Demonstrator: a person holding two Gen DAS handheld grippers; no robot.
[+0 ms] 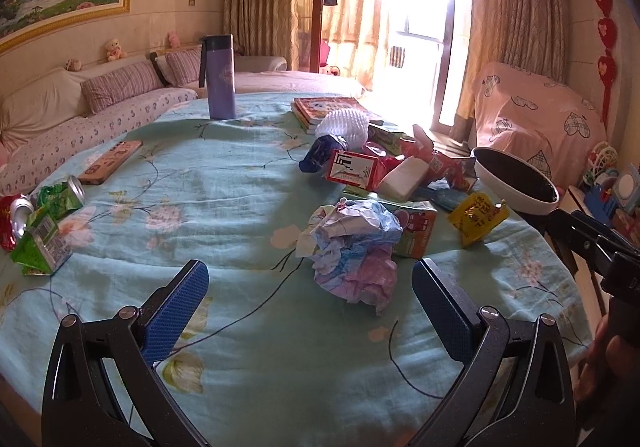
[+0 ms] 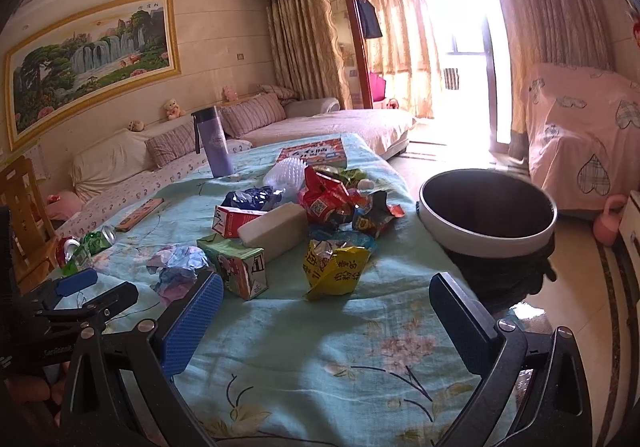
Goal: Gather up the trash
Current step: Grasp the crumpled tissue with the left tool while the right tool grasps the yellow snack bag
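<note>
A crumpled paper ball (image 1: pixel 354 247) lies on the blue floral tablecloth (image 1: pixel 224 183), just ahead of my open, empty left gripper (image 1: pixel 310 287). It also shows in the right wrist view (image 2: pixel 176 269). Behind it lie a green carton (image 1: pixel 414 229), a yellow wrapper (image 1: pixel 478 217), a red-and-white box (image 1: pixel 352 169) and red wrappers (image 2: pixel 328 199). Crushed cans and a green carton (image 1: pixel 36 223) lie at the left. My right gripper (image 2: pixel 326 299) is open and empty, near the yellow wrapper (image 2: pixel 334 265). A white-rimmed bin (image 2: pixel 486 217) stands off the table's right edge.
A purple bottle (image 1: pixel 220 77), books (image 1: pixel 326 109), a white foam net (image 1: pixel 344 125) and a phone-like flat object (image 1: pixel 110 161) sit farther back on the table. A sofa (image 1: pixel 100 107) runs along the left wall. A wooden chair (image 2: pixel 24 207) stands at left.
</note>
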